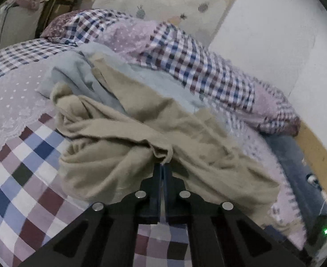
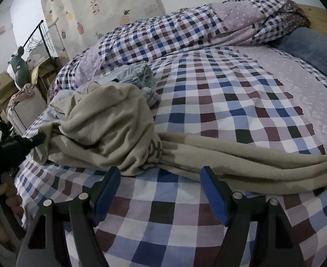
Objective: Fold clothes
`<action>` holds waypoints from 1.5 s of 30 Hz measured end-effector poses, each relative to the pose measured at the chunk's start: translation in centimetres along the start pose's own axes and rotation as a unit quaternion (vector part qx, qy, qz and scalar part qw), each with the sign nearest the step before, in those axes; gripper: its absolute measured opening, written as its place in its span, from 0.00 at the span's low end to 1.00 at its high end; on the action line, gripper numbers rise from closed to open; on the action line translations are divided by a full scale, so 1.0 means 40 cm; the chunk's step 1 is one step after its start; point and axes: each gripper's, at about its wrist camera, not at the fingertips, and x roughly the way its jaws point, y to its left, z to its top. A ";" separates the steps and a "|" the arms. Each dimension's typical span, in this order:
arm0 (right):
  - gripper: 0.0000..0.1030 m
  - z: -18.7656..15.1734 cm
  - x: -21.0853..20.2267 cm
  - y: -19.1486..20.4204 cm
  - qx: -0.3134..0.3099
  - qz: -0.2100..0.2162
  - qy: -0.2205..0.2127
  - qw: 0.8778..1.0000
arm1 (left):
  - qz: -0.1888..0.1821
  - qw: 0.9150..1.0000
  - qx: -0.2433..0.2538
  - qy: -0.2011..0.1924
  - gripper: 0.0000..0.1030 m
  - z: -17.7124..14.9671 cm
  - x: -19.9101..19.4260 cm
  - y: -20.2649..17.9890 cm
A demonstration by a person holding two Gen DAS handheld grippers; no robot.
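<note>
Checked bedspread | left claw pinching beige garment, tips hidden | right claw released

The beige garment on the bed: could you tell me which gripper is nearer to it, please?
Left. The left gripper is shut on a fold of the beige garment; the right gripper is open, just short of its edge.

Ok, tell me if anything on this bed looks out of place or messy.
The beige garment is bunched in a twisted heap instead of lying flat, one part trailing toward the bed's near edge. The left claw is shut on a fold; the right claw is open just short of it. A crumpled pale blue garment lies behind.
</note>
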 end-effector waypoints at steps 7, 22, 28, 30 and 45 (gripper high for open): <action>0.75 0.001 0.005 0.001 -0.003 -0.004 0.002 1.000 | 0.001 0.994 -0.062 -0.087 0.00 0.061 -0.124 0.087; 0.75 0.007 0.028 0.028 -0.020 -0.016 0.005 1.000 | -0.020 0.995 0.061 -0.082 0.11 0.091 -0.186 0.084; 0.75 0.008 0.041 0.030 -0.021 -0.015 0.010 1.000 | -0.037 0.992 0.110 -0.051 0.68 0.053 -0.136 0.011; 0.75 0.007 0.041 0.029 -0.021 -0.014 0.010 1.000 | -0.036 0.992 0.110 -0.043 0.69 0.049 -0.122 0.004; 0.75 0.035 0.028 0.022 -0.020 0.006 -0.011 1.000 | -0.025 0.989 -0.027 -0.141 0.01 0.087 -0.226 0.145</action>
